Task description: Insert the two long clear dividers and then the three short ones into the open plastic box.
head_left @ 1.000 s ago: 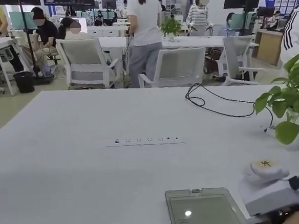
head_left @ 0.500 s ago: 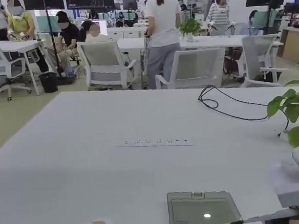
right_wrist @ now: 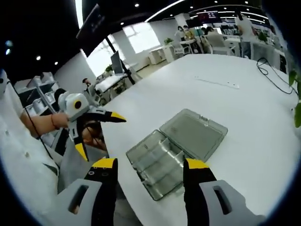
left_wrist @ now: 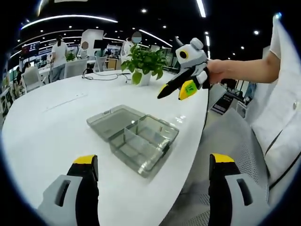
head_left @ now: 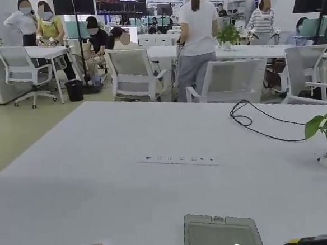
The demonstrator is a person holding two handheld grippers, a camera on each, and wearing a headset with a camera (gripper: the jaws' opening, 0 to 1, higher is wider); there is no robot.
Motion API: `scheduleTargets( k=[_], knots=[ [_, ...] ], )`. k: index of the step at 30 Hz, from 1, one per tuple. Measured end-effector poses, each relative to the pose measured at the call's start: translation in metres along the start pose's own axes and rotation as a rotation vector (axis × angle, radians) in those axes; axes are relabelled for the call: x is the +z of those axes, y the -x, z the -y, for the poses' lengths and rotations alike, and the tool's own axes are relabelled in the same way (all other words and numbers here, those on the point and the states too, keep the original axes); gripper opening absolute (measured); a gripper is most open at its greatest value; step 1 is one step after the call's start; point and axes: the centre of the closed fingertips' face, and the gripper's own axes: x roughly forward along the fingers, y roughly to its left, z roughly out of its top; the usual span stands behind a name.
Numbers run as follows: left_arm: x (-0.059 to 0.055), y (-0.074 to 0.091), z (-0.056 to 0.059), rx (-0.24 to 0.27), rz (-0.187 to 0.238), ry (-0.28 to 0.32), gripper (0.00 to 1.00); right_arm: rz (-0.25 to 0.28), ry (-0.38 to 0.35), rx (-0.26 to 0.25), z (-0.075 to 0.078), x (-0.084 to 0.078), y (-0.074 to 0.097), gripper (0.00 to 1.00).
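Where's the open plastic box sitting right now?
In the left gripper view the box lies open on the white table, close to its edge, just ahead of the left gripper, with the potted plant beyond it.

White table (head_left: 100,177): open plastic box (left_wrist: 141,141), power strip (head_left: 180,159), black cable (head_left: 247,124), potted plant (left_wrist: 143,61).

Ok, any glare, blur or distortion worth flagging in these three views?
Head view: fairly clear, soft even light, one lamp glint on the box lid. Left gripper view: strong fisheye bends the table edge, while the plastic box stays crisp. Right gripper view: windows are blown out.
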Motion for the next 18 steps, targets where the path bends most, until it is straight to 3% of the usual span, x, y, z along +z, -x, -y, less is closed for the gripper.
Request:
scheduleTargets(
  k=[4, 10, 15, 18],
  knots=[
    [0.000, 0.002, -0.003, -0.003, -0.006, -0.012, 1.00, -0.055, 0.096, 0.022, -0.001, -0.013, 0.005, 0.65],
    [0.002, 0.000, -0.012, -0.004, 0.002, -0.006, 1.00, -0.173, 0.253, 0.029, 0.011, -0.040, 0.008, 0.69],
    [0.002, -0.001, -0.016, -0.012, 0.000, -0.011, 1.00, -0.328, 0.390, 0.036, 0.023, -0.070, 0.007, 0.70],
    [0.003, -0.002, -0.016, -0.016, 0.000, -0.016, 1.00, -0.383, 0.465, 0.046, 0.026, -0.082, 0.005, 0.70]
  ],
)
